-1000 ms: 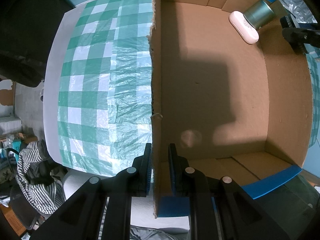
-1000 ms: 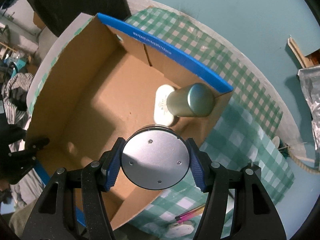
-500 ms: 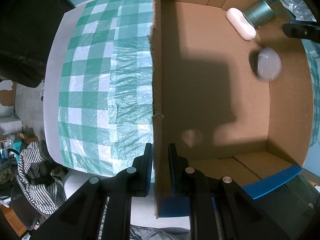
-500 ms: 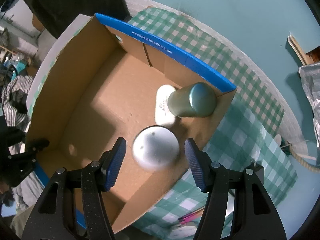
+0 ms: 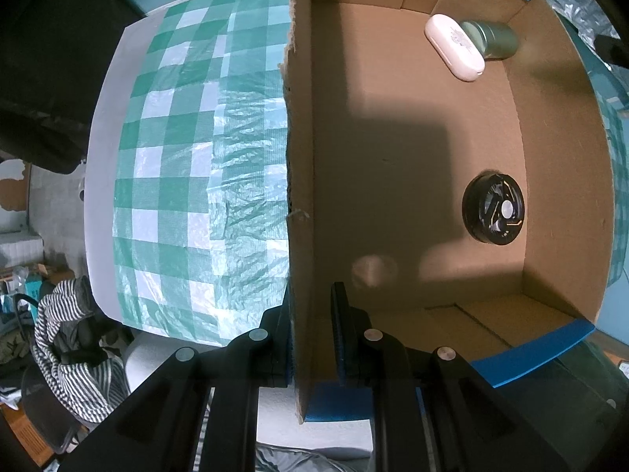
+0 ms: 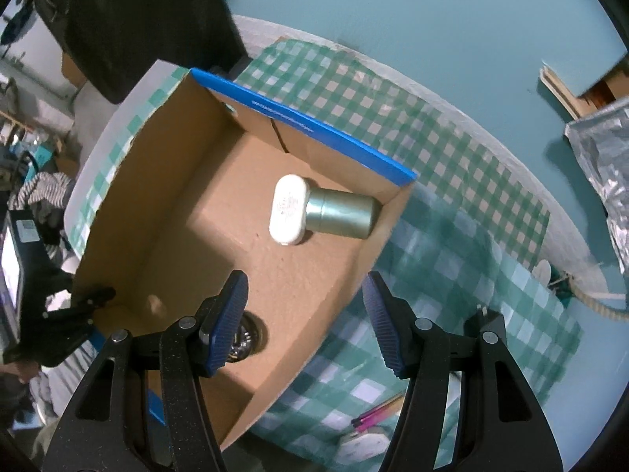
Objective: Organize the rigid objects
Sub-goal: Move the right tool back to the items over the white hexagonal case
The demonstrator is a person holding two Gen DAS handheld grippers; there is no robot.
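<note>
Inside box: three objects; left tongs clamping wall, right tongs released.

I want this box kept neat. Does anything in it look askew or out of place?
Yes. The green tin lies on its side in the far corner, touching the white case. The black disc lies alone near the right wall. The box has a ragged edge on the wall that the left tool clamps.
</note>
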